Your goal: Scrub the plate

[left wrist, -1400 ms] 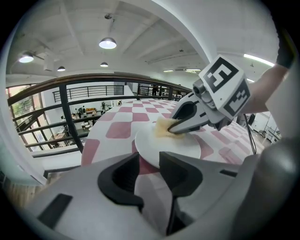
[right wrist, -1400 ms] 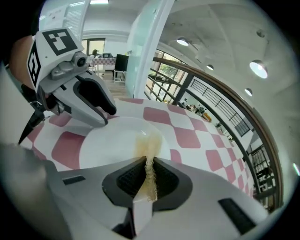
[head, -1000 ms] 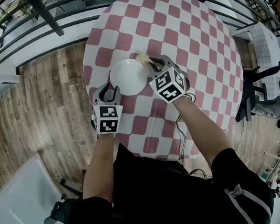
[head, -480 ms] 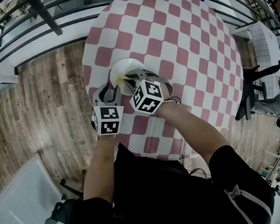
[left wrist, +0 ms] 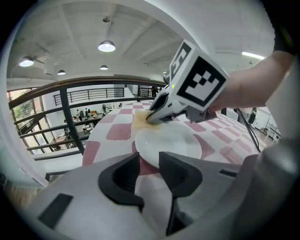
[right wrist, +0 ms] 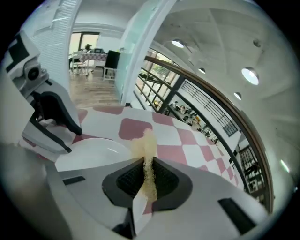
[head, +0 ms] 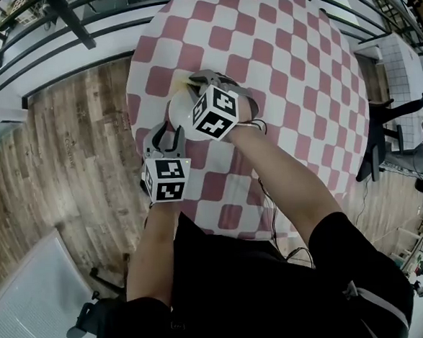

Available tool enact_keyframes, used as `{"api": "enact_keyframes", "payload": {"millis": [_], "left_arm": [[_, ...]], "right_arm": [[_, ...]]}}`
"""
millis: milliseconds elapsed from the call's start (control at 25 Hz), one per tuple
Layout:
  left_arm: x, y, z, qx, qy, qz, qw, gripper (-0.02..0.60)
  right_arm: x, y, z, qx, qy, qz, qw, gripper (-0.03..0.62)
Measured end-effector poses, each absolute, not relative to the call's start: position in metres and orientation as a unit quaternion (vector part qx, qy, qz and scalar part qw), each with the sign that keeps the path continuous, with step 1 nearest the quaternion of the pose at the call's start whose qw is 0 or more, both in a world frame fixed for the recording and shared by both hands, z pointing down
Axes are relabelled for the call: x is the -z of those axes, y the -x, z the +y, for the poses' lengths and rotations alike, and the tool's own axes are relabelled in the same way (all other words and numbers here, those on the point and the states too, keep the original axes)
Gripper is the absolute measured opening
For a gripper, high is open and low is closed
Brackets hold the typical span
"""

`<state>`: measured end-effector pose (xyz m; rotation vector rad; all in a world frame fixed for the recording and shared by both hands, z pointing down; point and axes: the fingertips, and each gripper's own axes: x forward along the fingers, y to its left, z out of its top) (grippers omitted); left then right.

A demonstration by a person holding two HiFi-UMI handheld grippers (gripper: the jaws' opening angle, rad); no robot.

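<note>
My right gripper (right wrist: 148,161) pinches a yellow scrub pad (right wrist: 146,140) between its jaws. The white plate (right wrist: 91,151) lies just ahead and to their left. My left gripper (left wrist: 149,161) has its jaws spread, with the plate's near rim showing in the gap at their tips.

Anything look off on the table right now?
Nothing stands out: the white plate lies flat on the checkered tablecloth, no spills, and the right gripper pinches a yellow scrub pad at its rim.

Head view steeply down over table (head: 284,66); gripper views low, close; share plate (left wrist: 173,145).
</note>
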<state>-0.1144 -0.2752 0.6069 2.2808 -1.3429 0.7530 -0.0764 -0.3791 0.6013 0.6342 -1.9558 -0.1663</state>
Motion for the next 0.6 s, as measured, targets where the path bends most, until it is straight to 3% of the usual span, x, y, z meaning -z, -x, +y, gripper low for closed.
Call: {"api": "enact_keyframes", "payload": {"millis": [160,360,600], "left_arm": [[-0.607,0.115,-0.276,-0.267,-0.811,-0.480,0.202,0.133],[-0.606,0.114,-0.276,-0.266,-0.812,-0.479,0.200,0.133],[-0.606,0.114,-0.276,-0.266,-0.813,-0.478,0.197,0.132]], "right_arm": [[-0.568,0.061,-0.352,0.033,-0.258,-0.846,0.465,0.041],[-0.592,0.038,-0.264,0.025,-0.138,-0.842,0.522,0.041],[-0.616,0.035,-0.285,0.026,-0.167,-0.832,0.528,0.043]]}}
